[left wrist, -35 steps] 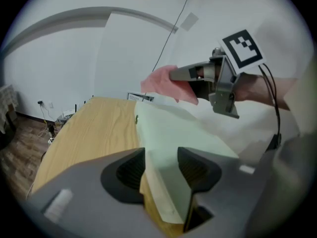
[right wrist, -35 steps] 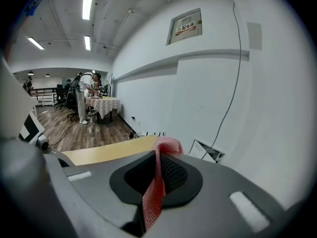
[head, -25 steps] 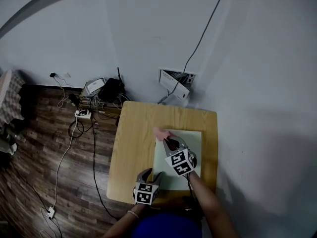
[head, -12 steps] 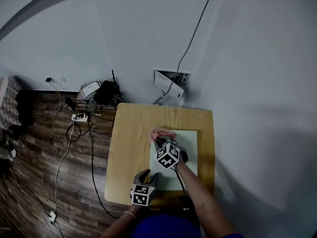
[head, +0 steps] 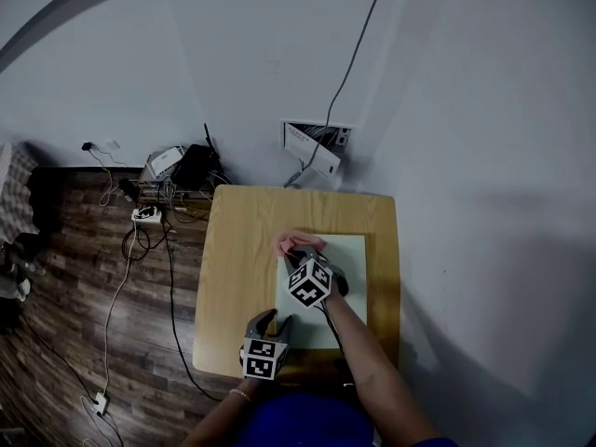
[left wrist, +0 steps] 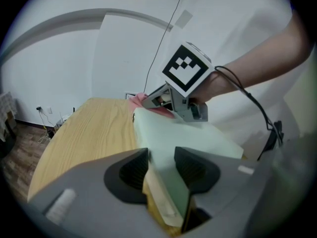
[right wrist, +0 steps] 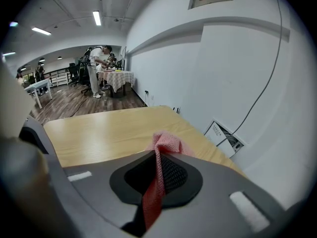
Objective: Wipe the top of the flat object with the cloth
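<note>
**Inspector:** White walls and a dark wood floor bound the site, with cables lying by the wall. Your table stands near the corner. The pale green board lies flat on the table's right half.

**Operator:** And my hold on it?

**Inspector:** Your left gripper has the board's near left corner between its jaws. They have just been closing and now pinch that edge, so the board is steadied. Your right gripper sits at the board's far left corner. Its jaws are pressed together on the pink cloth, which bunches out past the tips.

**Operator:** Which step is that?

**Inspector:** I judge it the start of a wiping pass, with the cloth at one corner and most of the top yet to be covered. I cannot confirm whether the cloth presses flat on the surface.

**Operator:** Next move?

**Inspector:** You should draw the cloth across the top in overlapping strokes with even downward pressure. Hold firm with the left so the board does not slide.
</note>
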The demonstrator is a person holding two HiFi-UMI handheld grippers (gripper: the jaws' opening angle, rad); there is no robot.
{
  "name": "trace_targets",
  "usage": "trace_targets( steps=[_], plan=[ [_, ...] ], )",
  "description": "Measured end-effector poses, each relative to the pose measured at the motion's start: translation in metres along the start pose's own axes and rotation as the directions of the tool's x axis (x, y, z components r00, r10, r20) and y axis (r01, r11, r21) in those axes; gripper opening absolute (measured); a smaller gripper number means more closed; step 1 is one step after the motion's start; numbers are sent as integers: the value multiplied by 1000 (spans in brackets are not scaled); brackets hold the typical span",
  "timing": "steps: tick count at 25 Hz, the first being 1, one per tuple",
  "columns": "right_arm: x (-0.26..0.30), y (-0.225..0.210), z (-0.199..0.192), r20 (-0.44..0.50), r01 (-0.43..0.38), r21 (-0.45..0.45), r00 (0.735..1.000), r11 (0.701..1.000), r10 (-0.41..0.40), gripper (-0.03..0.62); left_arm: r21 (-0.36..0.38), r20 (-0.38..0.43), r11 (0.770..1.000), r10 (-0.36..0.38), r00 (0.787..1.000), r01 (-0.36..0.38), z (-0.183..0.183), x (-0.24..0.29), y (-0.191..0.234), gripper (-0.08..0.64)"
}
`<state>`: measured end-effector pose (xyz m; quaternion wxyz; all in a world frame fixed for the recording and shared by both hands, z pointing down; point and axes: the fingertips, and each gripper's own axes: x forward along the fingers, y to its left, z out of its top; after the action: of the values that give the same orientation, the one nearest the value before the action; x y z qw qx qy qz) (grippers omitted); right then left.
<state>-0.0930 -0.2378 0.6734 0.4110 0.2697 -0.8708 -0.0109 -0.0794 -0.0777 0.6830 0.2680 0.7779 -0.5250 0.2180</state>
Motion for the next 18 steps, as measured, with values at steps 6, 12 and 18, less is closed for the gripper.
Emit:
trace_targets(
  steps=[6,12,18],
  plan=[
    [-6,-3,-11,-18,3,0,1000,1000,-3,14,28,2,1000,8,1000,-8,-2,-3,-1,167],
    [-15,-18,-30,-45,13,44,999,999,-11,14,29,-7,999,13,1000,-13,-2,-1,-2,167],
    [-27,-34,-51,-67,21,99,998,995,-14,14,22,-6,1000,19,1000,-19,-2,0,-3,166]
  ],
)
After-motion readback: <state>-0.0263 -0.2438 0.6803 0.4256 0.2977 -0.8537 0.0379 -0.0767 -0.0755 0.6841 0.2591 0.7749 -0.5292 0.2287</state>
